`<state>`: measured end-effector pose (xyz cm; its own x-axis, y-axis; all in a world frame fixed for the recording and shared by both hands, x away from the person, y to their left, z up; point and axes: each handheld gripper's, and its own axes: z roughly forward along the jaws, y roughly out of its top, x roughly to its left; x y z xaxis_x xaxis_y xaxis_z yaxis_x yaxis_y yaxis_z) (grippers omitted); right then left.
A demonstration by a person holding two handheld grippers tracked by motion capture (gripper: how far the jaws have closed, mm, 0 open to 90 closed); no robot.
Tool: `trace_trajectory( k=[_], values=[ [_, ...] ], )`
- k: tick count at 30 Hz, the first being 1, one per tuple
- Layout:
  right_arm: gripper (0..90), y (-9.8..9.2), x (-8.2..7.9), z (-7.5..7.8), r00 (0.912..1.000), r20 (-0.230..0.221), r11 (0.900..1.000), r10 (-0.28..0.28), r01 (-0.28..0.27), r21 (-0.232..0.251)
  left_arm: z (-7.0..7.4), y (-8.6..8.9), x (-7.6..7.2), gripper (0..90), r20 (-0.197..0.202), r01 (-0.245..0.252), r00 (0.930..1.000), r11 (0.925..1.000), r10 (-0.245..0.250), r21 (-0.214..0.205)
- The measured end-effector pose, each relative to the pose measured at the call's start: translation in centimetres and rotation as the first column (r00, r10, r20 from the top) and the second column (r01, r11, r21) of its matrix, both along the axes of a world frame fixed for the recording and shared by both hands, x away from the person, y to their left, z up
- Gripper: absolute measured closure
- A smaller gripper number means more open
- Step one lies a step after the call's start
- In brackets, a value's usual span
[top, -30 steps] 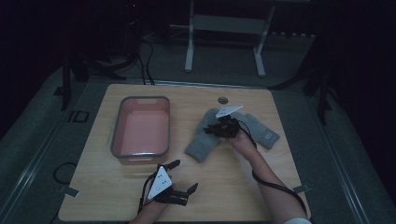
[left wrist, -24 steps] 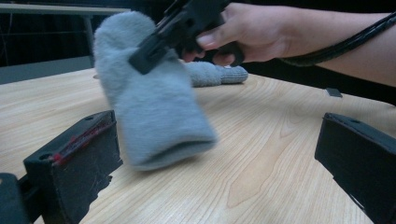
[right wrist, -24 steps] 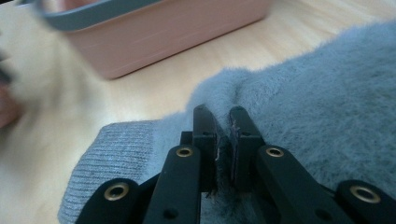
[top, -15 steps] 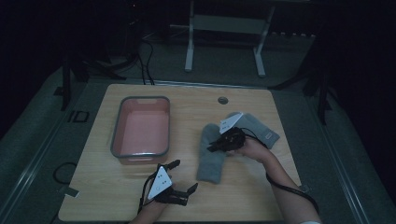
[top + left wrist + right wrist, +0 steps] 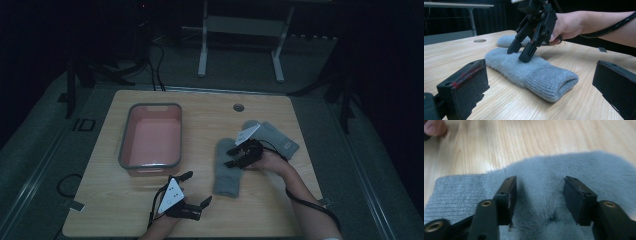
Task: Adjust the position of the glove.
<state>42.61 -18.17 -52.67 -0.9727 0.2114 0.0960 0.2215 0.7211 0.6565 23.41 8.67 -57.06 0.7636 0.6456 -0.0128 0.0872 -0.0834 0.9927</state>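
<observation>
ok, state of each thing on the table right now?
near sock: flat on the table, cuff toward the person
far sock: flat, behind the near one
pink bin: upright, nothing in it
right gripper: jaws just opened, tips on the near sock, no pinch
left gripper: open, holding nothing

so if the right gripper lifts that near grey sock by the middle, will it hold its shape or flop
Probably flop: the near grey sock lies flat and limp like soft fuzzy knit, so both ends should droop. It looks light for its size. The fleecy pile may let the right gripper pinch it without slipping.
</observation>
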Motion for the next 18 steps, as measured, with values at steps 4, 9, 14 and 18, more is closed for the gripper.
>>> trace_trajectory(
  k=[4,9,14,18],
  values=[
    [37.0,-0.3,-1.2,1.0,0.9939,0.016,0.9931,-0.109,0.109,0.044,0.0,0.0,0.0,0.3,0.0,-0.002,1.0,1.0,0.002,0.001],
    [42.4,-0.4,-3.1,1.7,0.9791,0.025,0.9764,-0.202,0.199,0.084,0.0,0.0,0.0,0.3,0.0,-0.003,1.0,1.0,0.003,0.002],
    [72.1,-0.3,-6.1,0.9,0.9418,0.057,0.9414,-0.331,0.326,0.088,0.0,0.0,0.0,0.3,-0.001,-0.004,1.0,1.0,0.004,0.002],
    [89.8,0.3,-7.9,-0.4,0.9357,0.125,0.9435,-0.33,0.331,0.01,0.0,0.0,0.0,0.3,0.001,-0.004,1.0,1.0,0.004,0.005]
  ],
)
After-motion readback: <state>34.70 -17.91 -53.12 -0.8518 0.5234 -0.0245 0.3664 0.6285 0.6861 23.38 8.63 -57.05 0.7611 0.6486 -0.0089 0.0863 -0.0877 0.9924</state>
